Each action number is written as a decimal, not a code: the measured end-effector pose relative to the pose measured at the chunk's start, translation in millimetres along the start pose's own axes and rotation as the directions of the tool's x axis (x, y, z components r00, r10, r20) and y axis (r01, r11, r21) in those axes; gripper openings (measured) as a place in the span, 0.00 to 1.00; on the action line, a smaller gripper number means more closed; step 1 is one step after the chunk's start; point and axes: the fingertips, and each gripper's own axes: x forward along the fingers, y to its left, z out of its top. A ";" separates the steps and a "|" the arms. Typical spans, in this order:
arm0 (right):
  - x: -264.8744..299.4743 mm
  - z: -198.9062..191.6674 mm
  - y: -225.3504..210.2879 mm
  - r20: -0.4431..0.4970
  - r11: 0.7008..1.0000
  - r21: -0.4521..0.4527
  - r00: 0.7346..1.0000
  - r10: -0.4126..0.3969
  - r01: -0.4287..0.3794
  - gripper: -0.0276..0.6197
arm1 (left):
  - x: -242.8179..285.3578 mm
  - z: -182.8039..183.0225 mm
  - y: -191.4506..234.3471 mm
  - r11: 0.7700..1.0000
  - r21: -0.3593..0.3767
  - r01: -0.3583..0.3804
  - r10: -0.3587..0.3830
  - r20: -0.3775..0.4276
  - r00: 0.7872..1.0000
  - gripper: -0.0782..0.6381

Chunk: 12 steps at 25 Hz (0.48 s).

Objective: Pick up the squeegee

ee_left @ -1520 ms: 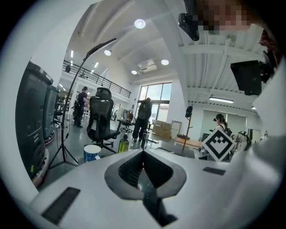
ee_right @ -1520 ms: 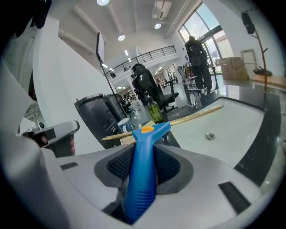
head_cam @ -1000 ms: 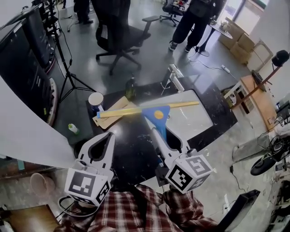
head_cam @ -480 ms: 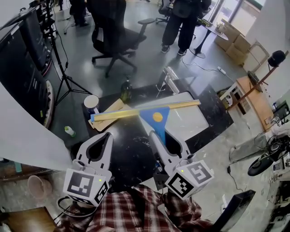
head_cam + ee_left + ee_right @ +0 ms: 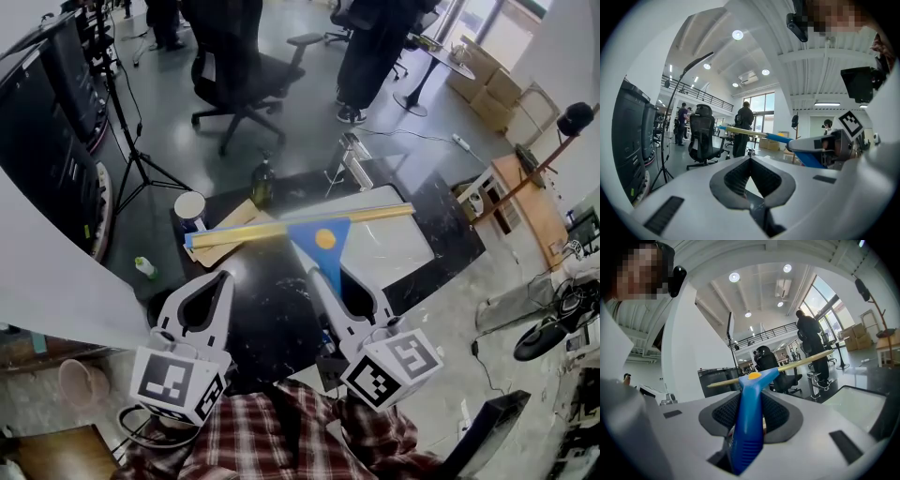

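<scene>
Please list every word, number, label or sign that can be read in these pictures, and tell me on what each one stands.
No text can be read in any view.
Left marker cube: a black-and-white square pattern, no letters.
Right marker cube: the same kind of pattern.
Dark bottle: its label is too small to read.
Squeegee: a plain yellow dot, no print.

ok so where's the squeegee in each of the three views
Head view: the squeegee is at centre, its handle in the right hand-held gripper, its blade running crosswise.
Left gripper view: right of centre, with the blade reaching left.
Right gripper view: dead centre, the handle clamped between the jaws.
Shared landmark: the black office chair.
</scene>
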 end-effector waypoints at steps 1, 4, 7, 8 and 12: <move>-0.2 0.1 0.2 0.001 1.000 0.000 1.000 -0.001 0.001 0.26 | -0.3 0.1 -0.3 1.000 0.000 0.001 -0.001 0.000 1.000 0.12; -0.8 0.0 1.5 0.001 1.000 -0.004 1.000 -0.001 0.001 0.26 | -1.4 -0.4 -1.3 1.000 -0.001 0.003 -0.003 -0.001 1.000 0.12; -1.3 -1.1 2.9 -0.004 1.000 -0.008 1.000 0.002 -0.002 0.26 | -1.7 -1.5 -3.2 1.000 -0.002 0.007 -0.007 -0.001 1.000 0.12; -1.4 -1.4 3.7 -0.005 1.000 -0.009 1.000 0.004 -0.004 0.26 | -2.0 -1.7 -3.7 1.000 -0.002 0.008 -0.008 -0.001 1.000 0.12; -3.3 -1.5 6.1 -0.006 1.000 -0.010 1.000 0.008 -0.008 0.26 | -3.9 -2.0 -5.7 1.000 -0.003 0.010 -0.010 -0.001 1.000 0.12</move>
